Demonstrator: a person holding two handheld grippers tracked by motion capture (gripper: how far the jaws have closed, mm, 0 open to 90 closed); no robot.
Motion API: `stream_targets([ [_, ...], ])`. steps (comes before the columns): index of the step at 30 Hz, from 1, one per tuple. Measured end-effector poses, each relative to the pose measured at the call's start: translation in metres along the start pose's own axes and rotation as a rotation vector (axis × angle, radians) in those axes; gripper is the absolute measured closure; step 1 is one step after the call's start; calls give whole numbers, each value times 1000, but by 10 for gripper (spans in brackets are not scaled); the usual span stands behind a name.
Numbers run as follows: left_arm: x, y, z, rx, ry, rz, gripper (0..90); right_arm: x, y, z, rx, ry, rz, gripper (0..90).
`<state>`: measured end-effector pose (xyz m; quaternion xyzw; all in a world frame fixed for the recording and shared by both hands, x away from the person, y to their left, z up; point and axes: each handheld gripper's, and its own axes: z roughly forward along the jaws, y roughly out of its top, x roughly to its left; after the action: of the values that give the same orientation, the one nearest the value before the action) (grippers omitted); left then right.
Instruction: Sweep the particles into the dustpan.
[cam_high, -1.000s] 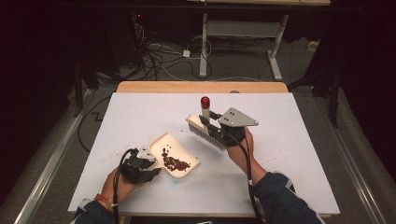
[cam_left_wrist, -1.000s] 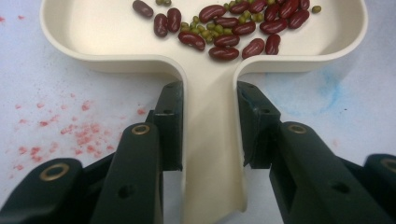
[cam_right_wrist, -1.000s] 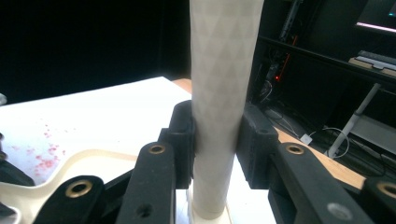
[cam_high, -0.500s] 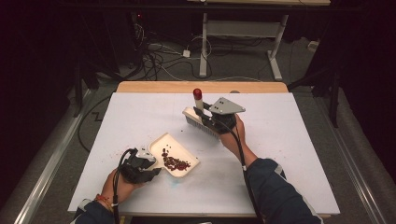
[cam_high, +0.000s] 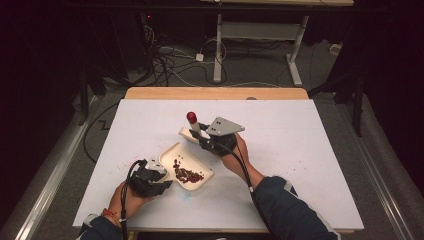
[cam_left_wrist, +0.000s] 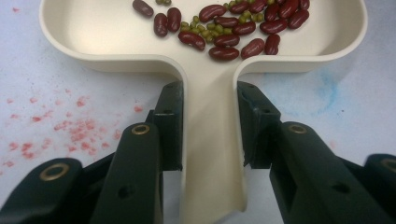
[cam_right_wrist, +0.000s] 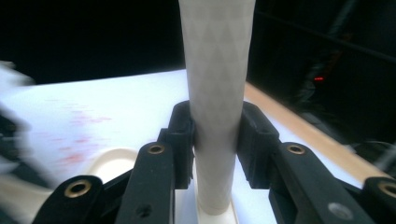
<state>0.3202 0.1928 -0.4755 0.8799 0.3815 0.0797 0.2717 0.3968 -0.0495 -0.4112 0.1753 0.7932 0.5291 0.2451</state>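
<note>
Left gripper (cam_left_wrist: 210, 126) clamped on dustpan (cam_high: 186, 170) handle; right gripper (cam_right_wrist: 217, 140) clamped on brush (cam_high: 195, 131) handle; beans (cam_left_wrist: 233, 28) in pan.

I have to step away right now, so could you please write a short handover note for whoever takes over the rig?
Left gripper: shut on the handle of the cream dustpan, which lies flat on the white table.
Right gripper: shut on the white handle of the brush, held just behind the dustpan, red end up.
Done: red beans and small green beans are in the dustpan.
Left: red specks remain on the table left of the dustpan; the contents probably still need emptying.
</note>
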Motion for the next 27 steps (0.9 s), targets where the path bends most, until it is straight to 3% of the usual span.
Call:
stream_targets([
  [6,-2,0,-1,-3,8,-8,637,18,4,-18,-16,73,13,702],
  [10,-2,-2,-2,-2,11,-7,636,22,7,-27,-28,88,10,702],
  [17,-3,-7,-6,15,11,15,636,13,16,-58,-53,63,-22,701],
  [27,-12,-8,-11,33,10,50,636,2,-5,-106,28,11,-8,702],
])
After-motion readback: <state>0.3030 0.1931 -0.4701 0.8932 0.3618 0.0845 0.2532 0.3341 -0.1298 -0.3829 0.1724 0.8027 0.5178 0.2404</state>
